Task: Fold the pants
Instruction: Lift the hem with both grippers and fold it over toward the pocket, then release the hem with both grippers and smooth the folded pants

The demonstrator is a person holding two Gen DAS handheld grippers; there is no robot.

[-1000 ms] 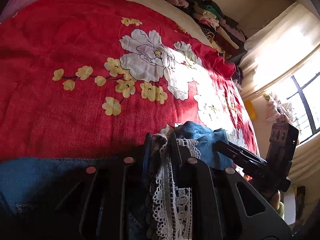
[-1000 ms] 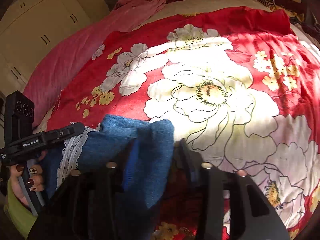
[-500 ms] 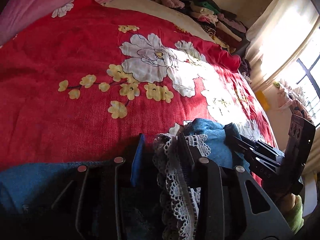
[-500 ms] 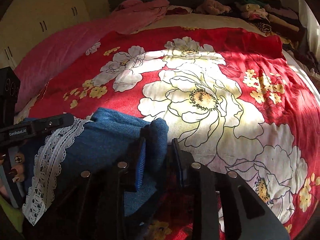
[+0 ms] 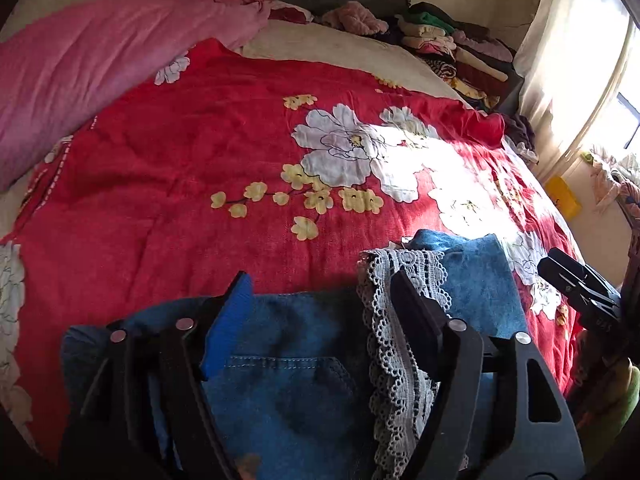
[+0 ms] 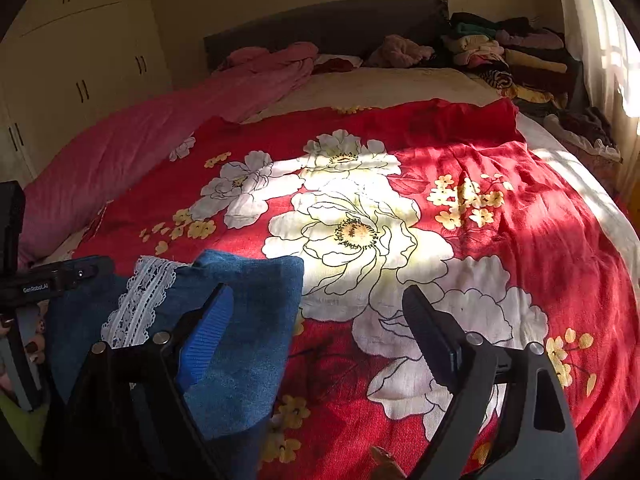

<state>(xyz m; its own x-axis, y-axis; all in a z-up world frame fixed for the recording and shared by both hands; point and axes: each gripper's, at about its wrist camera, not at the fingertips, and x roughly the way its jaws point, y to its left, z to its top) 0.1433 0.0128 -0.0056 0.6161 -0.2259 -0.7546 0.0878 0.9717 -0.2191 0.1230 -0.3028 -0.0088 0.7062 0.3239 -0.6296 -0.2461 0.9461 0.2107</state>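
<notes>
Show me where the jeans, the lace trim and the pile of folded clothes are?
jeans (image 5: 296, 392): left wrist view, on the denim by the back pocket seam.
lace trim (image 6: 138, 304): right wrist view, on the middle of the white lace band.
pile of folded clothes (image 6: 516, 60): right wrist view, on the stack by the headboard.

A bed (image 6: 520, 216) under a red floral cover filled the room. Cream wardrobes (image 6: 80, 64) stood at ten o'clock, a sunlit curtain (image 6: 600, 52) at two, folded clothes (image 6: 508, 60) at one.

right tool (image 6: 320, 312) open, just released | pants (image 6: 240, 320) on bedspread (image 6: 520, 240)
</notes>
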